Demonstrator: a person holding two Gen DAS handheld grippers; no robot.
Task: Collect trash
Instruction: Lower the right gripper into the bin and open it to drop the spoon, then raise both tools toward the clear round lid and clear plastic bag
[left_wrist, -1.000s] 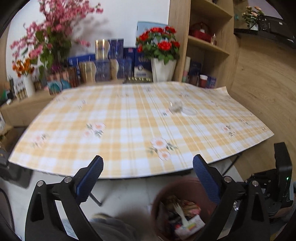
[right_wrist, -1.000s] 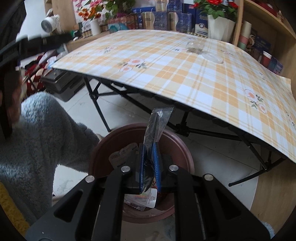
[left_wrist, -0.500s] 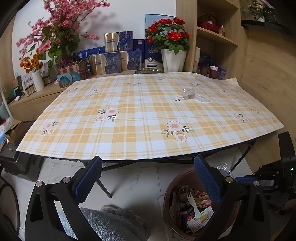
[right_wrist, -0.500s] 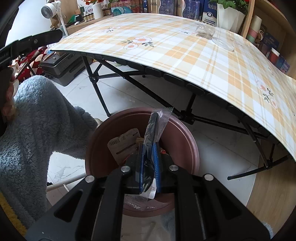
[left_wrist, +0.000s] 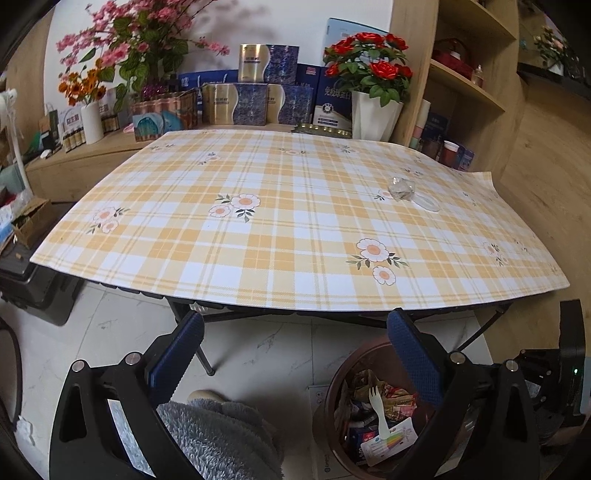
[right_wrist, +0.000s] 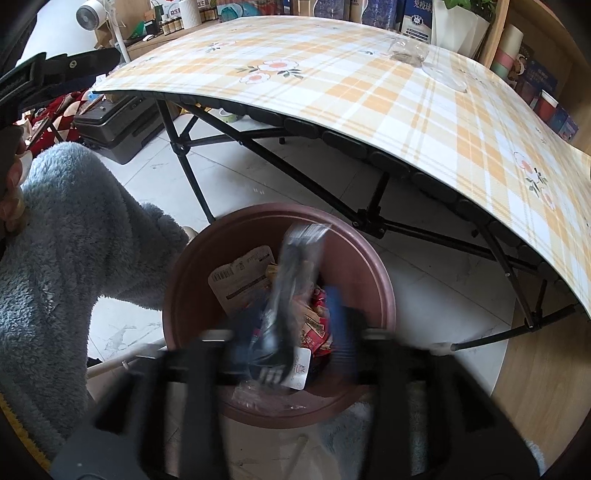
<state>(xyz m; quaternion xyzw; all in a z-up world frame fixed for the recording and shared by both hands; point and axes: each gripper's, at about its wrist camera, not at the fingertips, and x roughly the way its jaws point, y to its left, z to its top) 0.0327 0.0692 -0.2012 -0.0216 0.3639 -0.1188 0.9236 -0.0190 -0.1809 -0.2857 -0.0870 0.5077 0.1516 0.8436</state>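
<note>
A brown round bin (right_wrist: 373, 266) stands on the floor by the table, holding several wrappers and a white fork (left_wrist: 376, 400). My right gripper (right_wrist: 291, 314) is open right above it, blurred by motion. A clear packet with black cutlery (right_wrist: 291, 280) is loose between its fingers, dropping into the bin. My left gripper (left_wrist: 295, 350) is open and empty, held above the floor left of the bin (left_wrist: 332, 384). A crumpled clear plastic cup (left_wrist: 402, 189) and a clear lid (left_wrist: 428, 202) lie on the checked tablecloth (left_wrist: 280, 229).
Boxes, vases and flowers (left_wrist: 369, 77) line the counter behind the table. A wooden shelf (left_wrist: 469, 85) stands at the right. A dark case (right_wrist: 110, 129) sits on the floor under the table's left end. A grey fleece sleeve (right_wrist: 66, 258) is left of the bin.
My right gripper has opened and let go of the cutlery packet, which is falling into the bin. The left gripper has pulled back and lower, so the table looks farther.
</note>
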